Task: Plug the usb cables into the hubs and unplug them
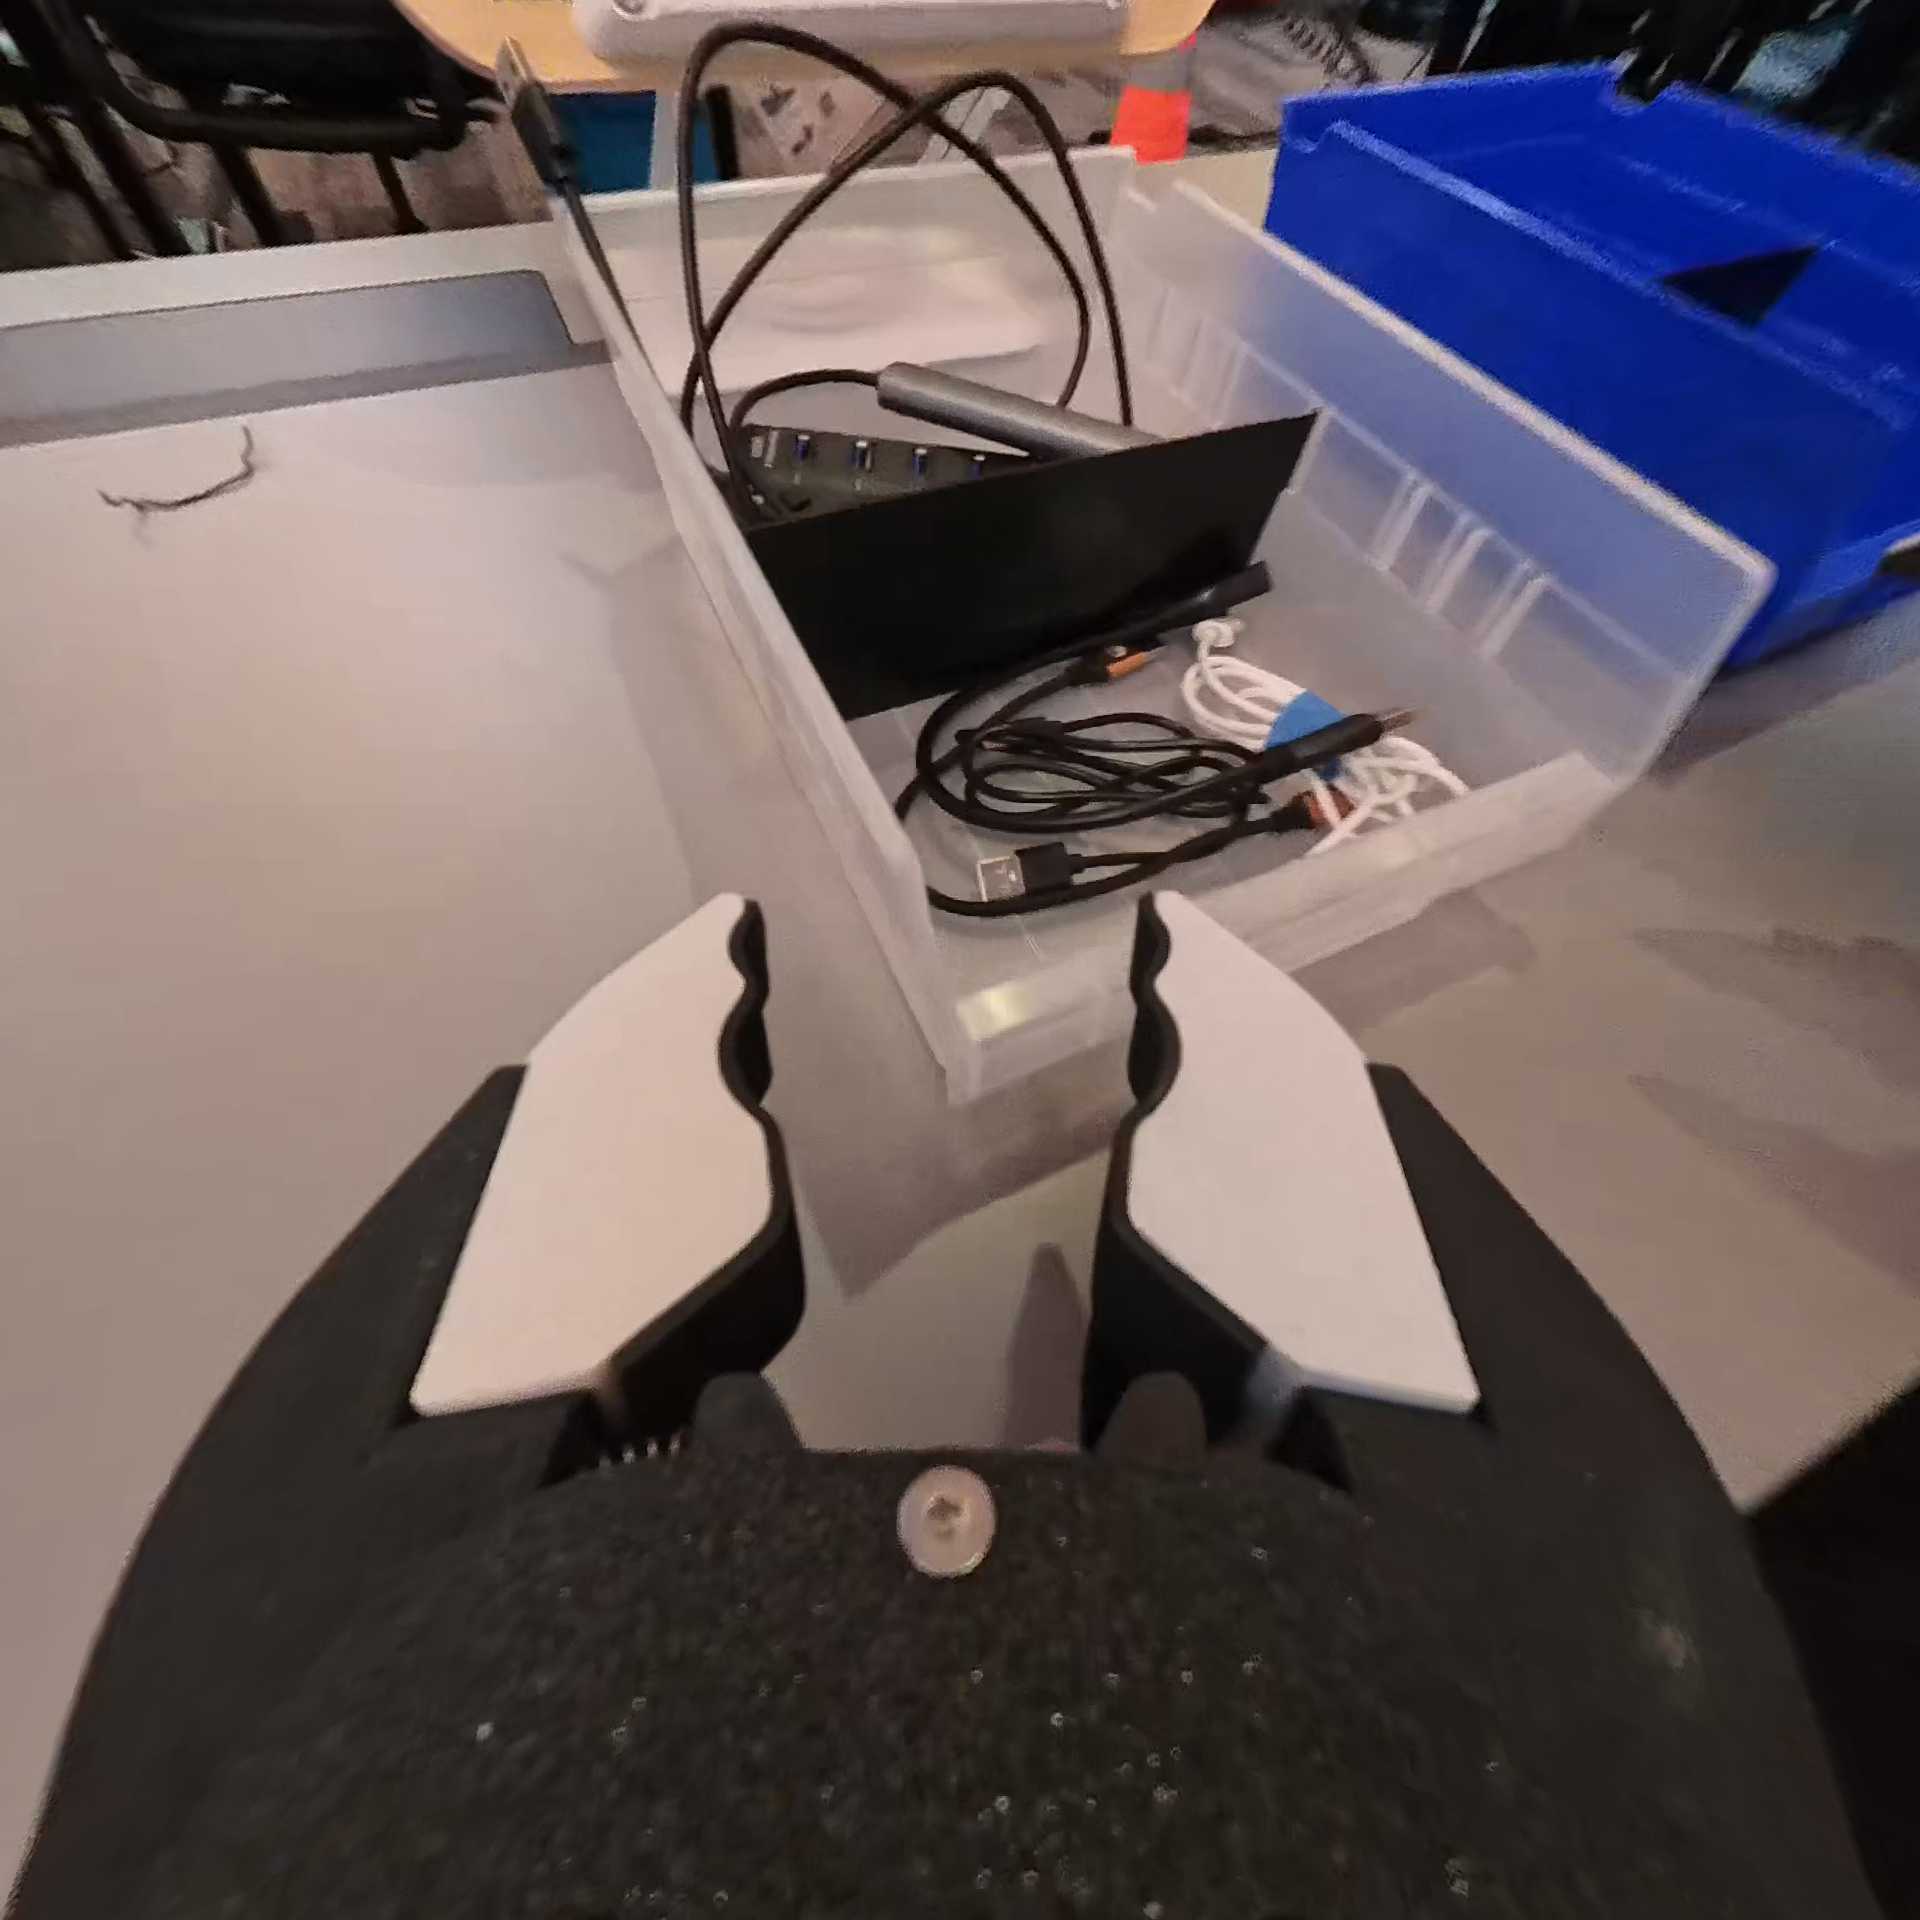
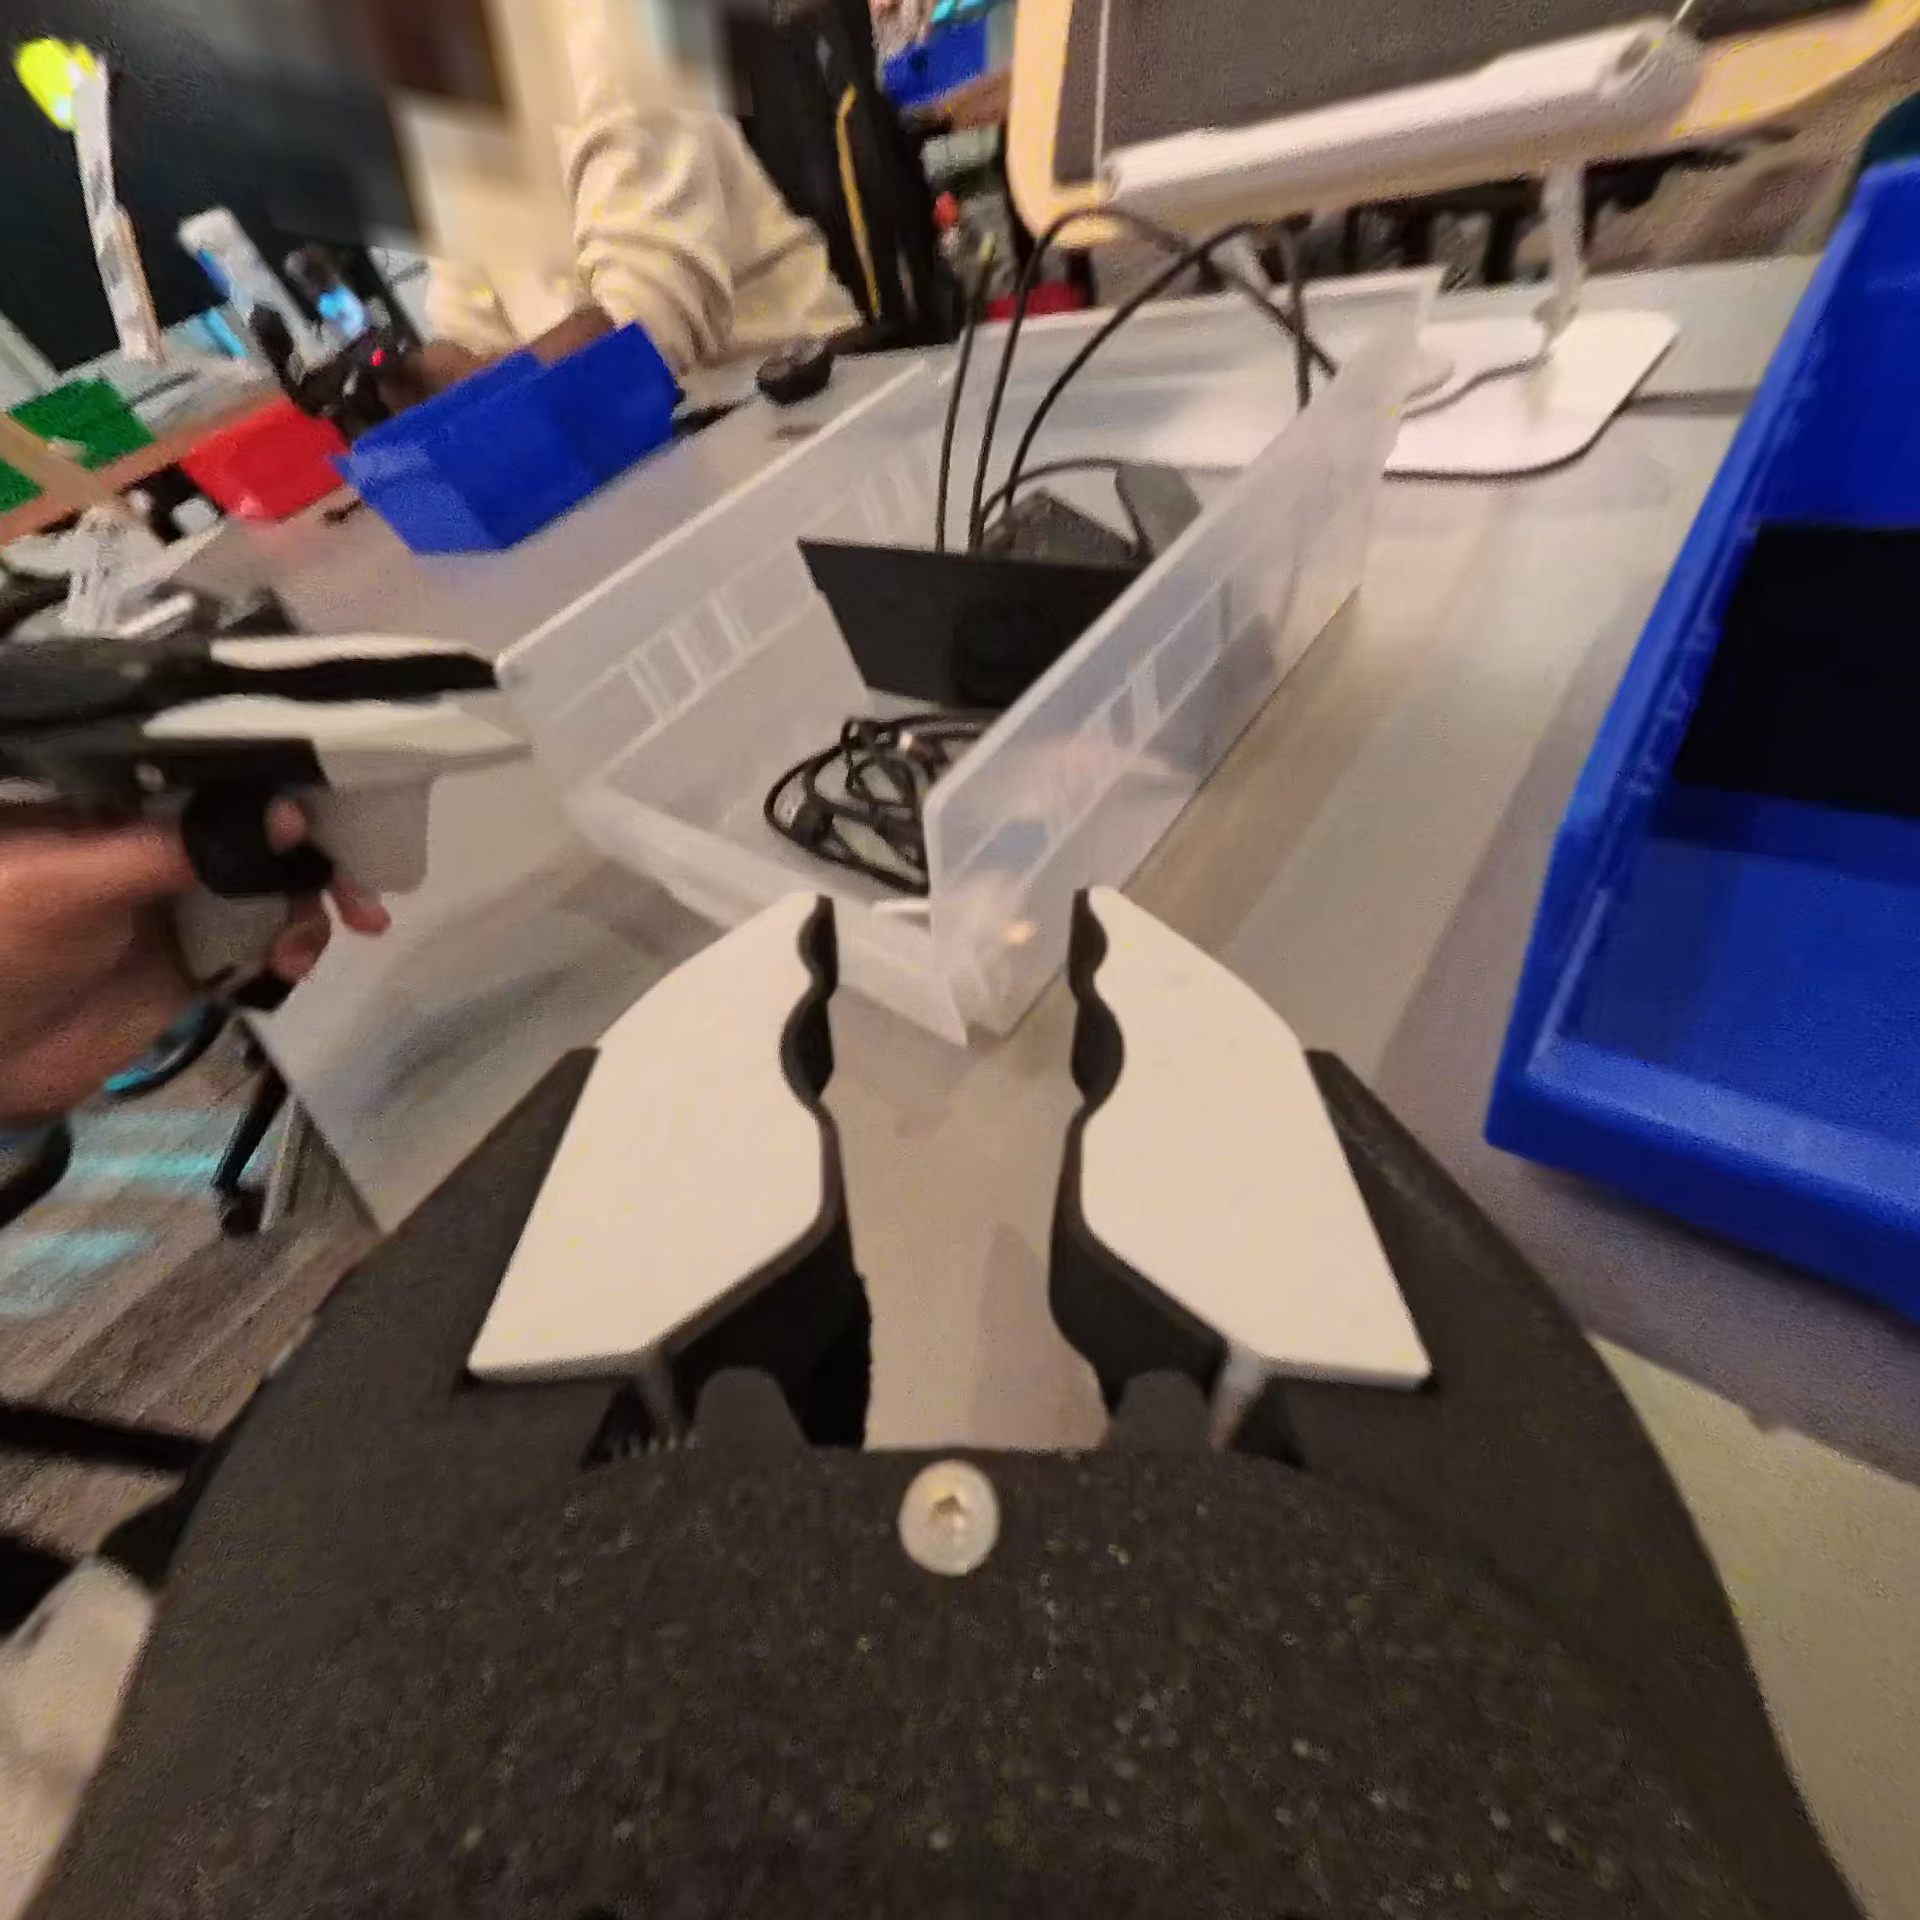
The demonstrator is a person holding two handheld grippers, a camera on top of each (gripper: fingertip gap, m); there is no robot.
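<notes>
A clear plastic bin (image 1: 1455, 582) on the grey table holds a black divider (image 1: 1039, 561). Behind it lie a black USB hub (image 1: 873, 462) with blue ports and a grey hub (image 1: 997, 410) with looping black cables. In front lie loose black USB cables (image 1: 1081, 790) and a white coiled cable (image 1: 1278, 717). My left gripper (image 1: 945, 925) is open and empty, just before the bin's near corner. My right gripper (image 2: 951, 925) is open and empty at the bin's (image 2: 1143, 727) other near corner; the left gripper (image 2: 343, 717) shows at far left, held by a hand.
A blue bin (image 1: 1621, 343) stands right of the clear bin, also in the right wrist view (image 2: 1745, 831). A white lamp base (image 2: 1517, 395) sits behind. A person in a light sleeve (image 2: 665, 229) works at another blue bin (image 2: 520, 447) far left.
</notes>
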